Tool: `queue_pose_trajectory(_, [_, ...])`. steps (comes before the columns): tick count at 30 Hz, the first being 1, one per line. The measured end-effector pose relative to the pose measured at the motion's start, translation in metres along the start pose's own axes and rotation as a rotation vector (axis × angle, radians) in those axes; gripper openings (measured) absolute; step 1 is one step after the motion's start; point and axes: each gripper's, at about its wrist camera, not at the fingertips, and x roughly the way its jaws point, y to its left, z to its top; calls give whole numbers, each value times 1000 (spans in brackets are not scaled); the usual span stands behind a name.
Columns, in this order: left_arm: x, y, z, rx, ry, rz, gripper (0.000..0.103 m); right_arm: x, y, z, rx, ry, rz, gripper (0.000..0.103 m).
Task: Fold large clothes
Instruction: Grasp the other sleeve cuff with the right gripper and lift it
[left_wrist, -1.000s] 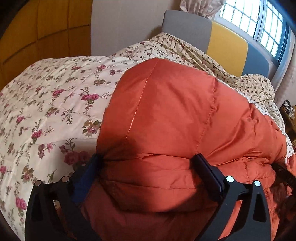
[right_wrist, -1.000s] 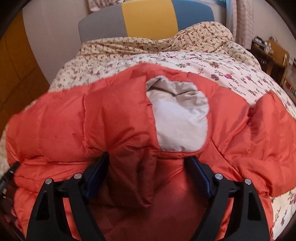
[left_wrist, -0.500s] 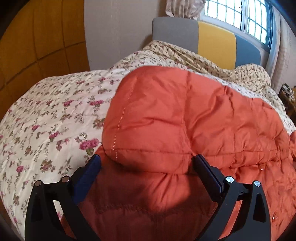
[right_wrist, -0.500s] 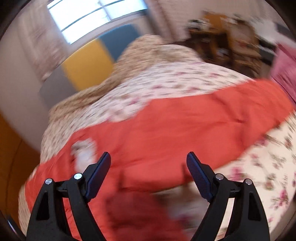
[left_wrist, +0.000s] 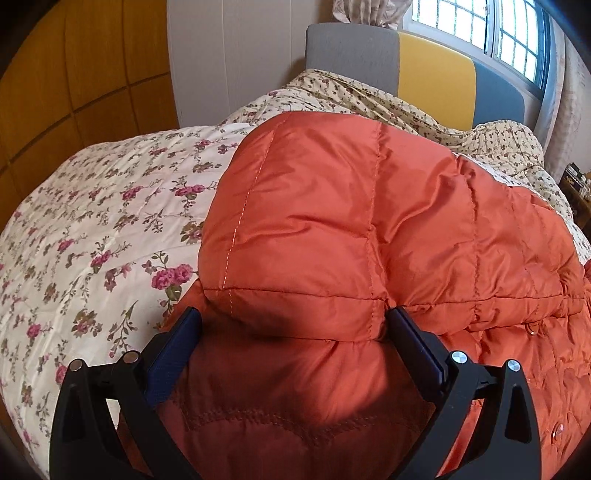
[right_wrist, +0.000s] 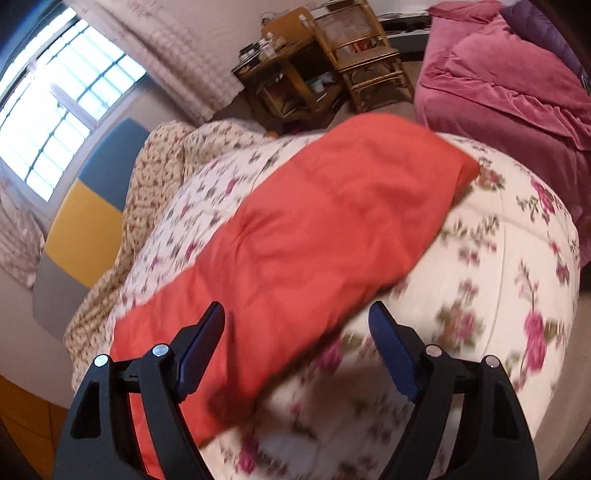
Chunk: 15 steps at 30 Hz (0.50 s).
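A puffy orange down jacket (left_wrist: 369, 229) lies on a floral quilt (left_wrist: 92, 229). In the left wrist view one quilted part is folded over onto the body, with snap buttons at the lower right. My left gripper (left_wrist: 295, 328) stands wide over the jacket's near edge, with puffed fabric bulging between its fingers, not pinched. In the blurred right wrist view an orange sleeve (right_wrist: 332, 221) stretches diagonally across the quilt (right_wrist: 498, 277). My right gripper (right_wrist: 295, 325) hangs above the sleeve's near part. Its jaws are closing slightly but remain wide, gripping nothing.
A grey, yellow and blue headboard (left_wrist: 424, 70) and a window (left_wrist: 498, 33) stand at the bed's far end, with wooden wall panels (left_wrist: 74, 74) on the left. Beside the bed are a pink bedding pile (right_wrist: 509, 96), a rattan chair (right_wrist: 362, 59) and a cluttered wooden table (right_wrist: 280, 74).
My right gripper swung fast from the jacket's body and grey lining to the outstretched sleeve, rolling as it went. The folded part in the left view settled flatter, and the left gripper barely shifted.
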Motion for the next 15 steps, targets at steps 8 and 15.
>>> queue_pose_trajectory(8, [3, 1, -1, -1, 12, 0, 100, 12, -20, 27, 134, -64, 14, 62])
queue_pose_trajectory(15, [3, 1, -1, -2, 12, 0, 100, 9, -11, 32, 97, -84, 39, 11])
